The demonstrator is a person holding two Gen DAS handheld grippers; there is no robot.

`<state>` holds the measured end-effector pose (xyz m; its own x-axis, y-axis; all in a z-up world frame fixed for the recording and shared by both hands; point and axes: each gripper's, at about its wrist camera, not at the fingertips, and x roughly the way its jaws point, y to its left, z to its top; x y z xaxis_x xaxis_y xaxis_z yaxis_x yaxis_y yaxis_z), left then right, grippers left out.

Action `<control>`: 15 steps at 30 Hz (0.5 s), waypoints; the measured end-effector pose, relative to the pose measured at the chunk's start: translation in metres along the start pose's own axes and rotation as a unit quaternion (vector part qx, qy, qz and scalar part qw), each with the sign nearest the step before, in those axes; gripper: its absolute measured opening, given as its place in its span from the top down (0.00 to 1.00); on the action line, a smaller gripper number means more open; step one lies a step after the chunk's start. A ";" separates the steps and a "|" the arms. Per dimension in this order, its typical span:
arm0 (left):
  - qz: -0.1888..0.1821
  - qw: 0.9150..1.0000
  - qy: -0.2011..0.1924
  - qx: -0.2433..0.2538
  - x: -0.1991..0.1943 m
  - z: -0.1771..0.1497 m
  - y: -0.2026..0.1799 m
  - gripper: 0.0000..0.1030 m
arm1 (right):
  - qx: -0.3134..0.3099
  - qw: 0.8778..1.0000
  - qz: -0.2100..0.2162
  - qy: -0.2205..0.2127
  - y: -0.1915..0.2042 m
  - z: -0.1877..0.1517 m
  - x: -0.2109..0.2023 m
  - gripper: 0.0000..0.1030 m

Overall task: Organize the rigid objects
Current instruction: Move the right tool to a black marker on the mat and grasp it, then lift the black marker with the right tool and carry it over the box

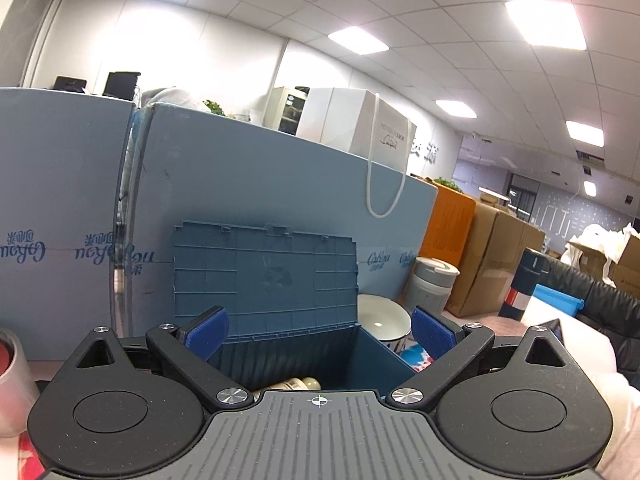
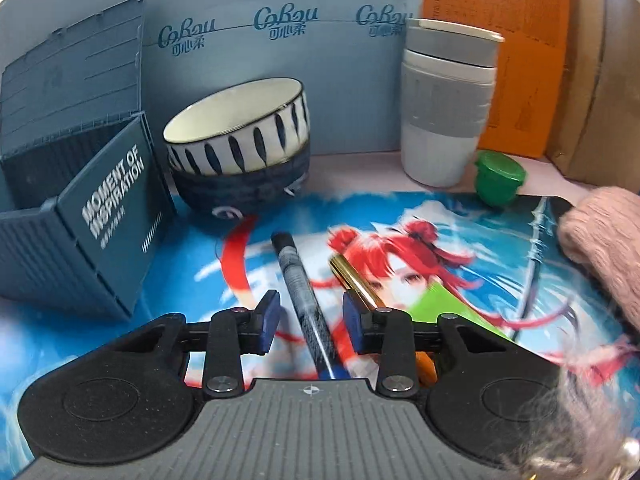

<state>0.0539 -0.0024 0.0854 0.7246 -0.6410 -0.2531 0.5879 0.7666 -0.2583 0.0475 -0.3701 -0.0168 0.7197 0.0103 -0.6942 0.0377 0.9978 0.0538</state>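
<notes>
A dark blue storage box (image 2: 96,232) with its lid up stands at the left of the printed mat (image 2: 440,248). My left gripper (image 1: 318,330) is open and empty above the box (image 1: 304,360); a pale bottle (image 1: 298,383) lies inside. My right gripper (image 2: 310,316) is open, low over the mat, with a black marker pen (image 2: 302,292) lying between its fingers. A gold tube (image 2: 356,280) lies just right of the pen, passing under the right finger (image 2: 354,322).
Two stacked bowls (image 2: 240,148) sit behind the pen. A grey lidded cup (image 2: 446,100) and a green cap (image 2: 498,176) stand at the back right. A pink sleeve (image 2: 600,240) is at right. Blue panels (image 1: 260,184) wall the back. A tape roll (image 1: 10,384) is at left.
</notes>
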 end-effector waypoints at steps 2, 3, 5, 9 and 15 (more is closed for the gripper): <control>0.000 1.000 -0.001 -0.002 0.000 0.000 0.001 0.04 | -0.003 1.000 -0.006 0.004 0.005 0.008 0.008 0.68; 0.000 1.000 -0.001 -0.002 0.000 0.000 0.001 0.04 | -0.003 1.000 -0.011 0.004 0.007 0.011 0.012 0.71; 0.001 1.000 -0.002 -0.006 -0.001 0.001 0.004 0.04 | -0.008 1.000 -0.023 0.000 0.012 0.014 0.016 0.87; 0.006 1.000 0.002 -0.016 0.000 0.001 0.012 0.04 | 0.015 0.999 -0.041 -0.022 0.013 0.011 0.008 0.88; 0.027 0.999 0.019 -0.035 0.007 -0.002 0.026 0.04 | 0.087 0.991 -0.029 -0.102 0.007 0.016 -0.046 0.88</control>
<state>0.0735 0.0133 0.0749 0.7392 -0.6011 -0.3037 0.5213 0.7962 -0.3072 0.0260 -0.3647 0.0273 0.8371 -0.0786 -0.5414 0.1895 0.9700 0.1521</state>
